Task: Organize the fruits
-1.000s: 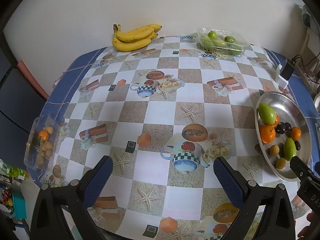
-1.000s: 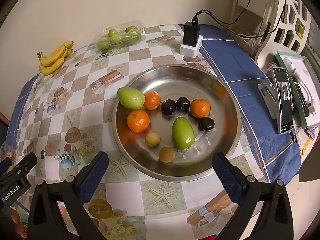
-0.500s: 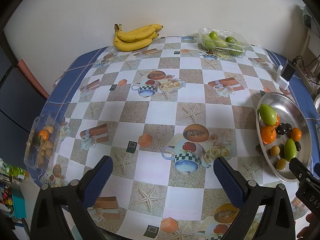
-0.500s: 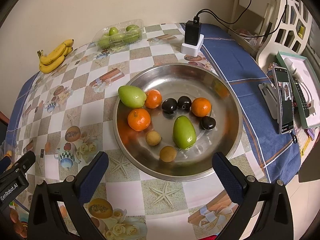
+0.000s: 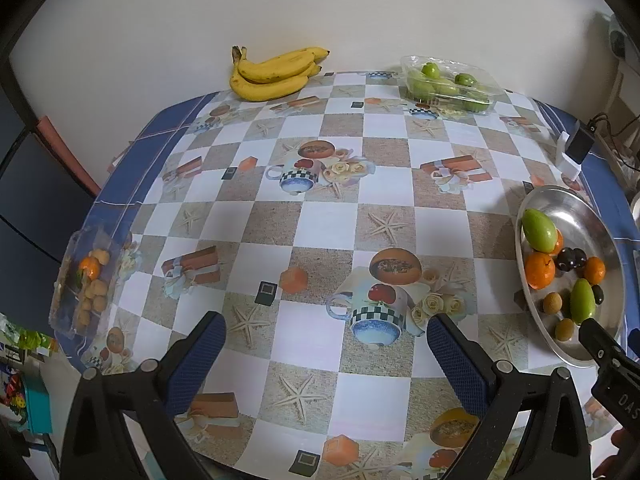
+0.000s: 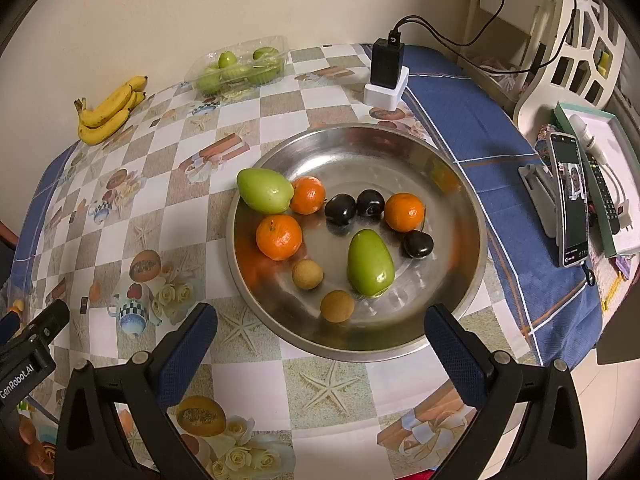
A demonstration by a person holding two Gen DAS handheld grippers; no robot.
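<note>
A steel bowl [image 6: 460,300] [image 5: 576,208] on the patterned tablecloth holds two green mangoes [image 6: 370,264], three oranges [image 6: 279,237], three dark plums [image 6: 340,208] and two brown longans [image 6: 307,274]. My right gripper [image 6: 320,324] hovers open over the bowl's near rim, with nothing between its blue pads. Over the middle of the table my left gripper [image 5: 326,334] is open and empty too. A banana bunch [image 5: 276,70] lies at the far edge. A clear box of green fruit [image 5: 450,84] sits far right. Another clear box with an orange and longans [image 5: 86,284] rests at the left edge.
A black charger on a white block [image 6: 386,76] stands just behind the bowl. Right of the table are a phone on a stand [image 6: 570,200], a tray with a remote [image 6: 600,176] and a white chair [image 6: 568,36]. A wall bounds the table's far side.
Both views have shifted slightly, the scene sliding a little down and right in frame. The fruit has stayed in place and both grippers remain open.
</note>
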